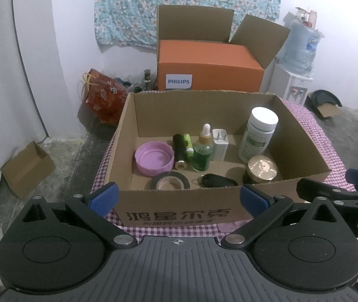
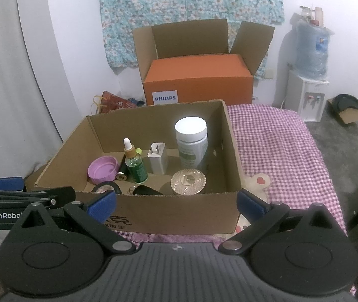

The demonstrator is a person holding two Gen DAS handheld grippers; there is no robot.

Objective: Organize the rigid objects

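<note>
Facing the cardboard box (image 1: 179, 202) on the checked cloth (image 1: 312, 130), the left wrist view shows the left gripper (image 1: 179, 197) with jaws spread wide and empty before the box's near wall. Inside: pink lid (image 1: 154, 158) toward the left wall, black tube (image 1: 179, 154), dropper bottle (image 1: 202, 152), white charger (image 1: 220, 144), white-capped jar (image 1: 258, 133) toward the right wall, gold-lidded tin (image 1: 262, 170) at the near right corner, tape roll (image 1: 170, 182) and key fob (image 1: 219, 181) along the near wall.

Right wrist view: the right gripper (image 2: 176, 202), jaws likewise apart and empty, hovers at the same near wall; cloth right of the box carries a heart sticker (image 2: 261, 180).
</note>
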